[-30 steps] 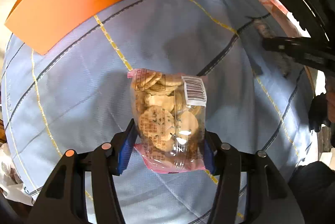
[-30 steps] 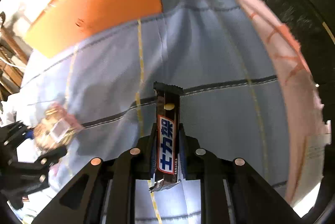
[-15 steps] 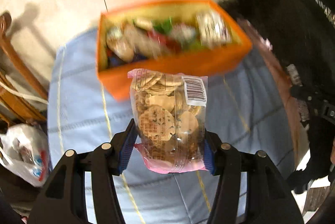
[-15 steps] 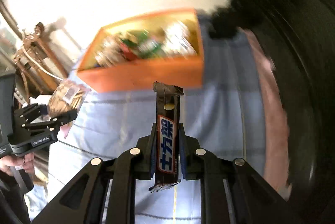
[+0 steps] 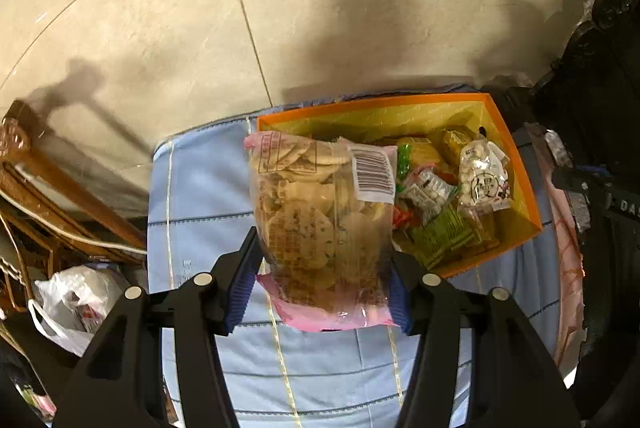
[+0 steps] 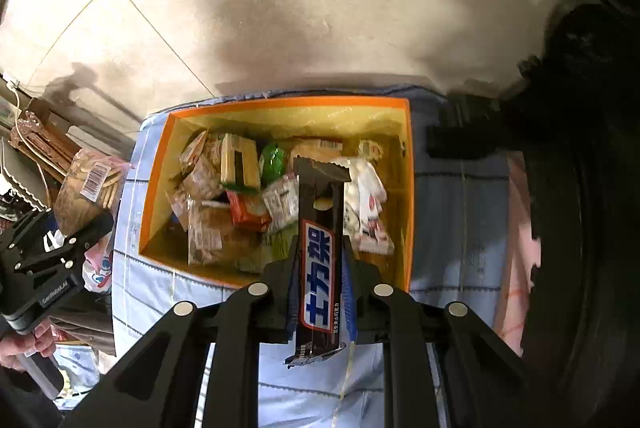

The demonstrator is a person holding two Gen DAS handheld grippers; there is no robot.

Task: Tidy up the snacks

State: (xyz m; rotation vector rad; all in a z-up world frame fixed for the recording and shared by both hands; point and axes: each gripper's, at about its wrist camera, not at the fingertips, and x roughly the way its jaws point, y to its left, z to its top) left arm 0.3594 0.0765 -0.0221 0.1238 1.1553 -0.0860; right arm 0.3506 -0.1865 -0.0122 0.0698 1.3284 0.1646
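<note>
My left gripper (image 5: 324,288) is shut on a clear bag of crackers (image 5: 320,220) with pink ends and a barcode label, held in the air in front of the orange box (image 5: 528,196). My right gripper (image 6: 320,288) is shut on a dark chocolate bar (image 6: 320,252) with a blue label, held upright over the near side of the orange box (image 6: 408,188). The box is open, yellow inside, and holds several wrapped snacks (image 6: 240,204). The left gripper with the cracker bag (image 6: 84,196) shows at the left of the right wrist view.
The box stands on a light blue checked cloth (image 5: 192,196) over a small table. Beige tiled floor (image 5: 160,8) lies beyond. Wooden furniture (image 5: 52,188) and a white plastic bag (image 5: 72,296) are at the left. A dark object (image 6: 580,188) fills the right side.
Both grippers have risen and tilted up. The orange box, seen from the side a second ago, is now seen from above with its contents showing. Both grips are unchanged.
</note>
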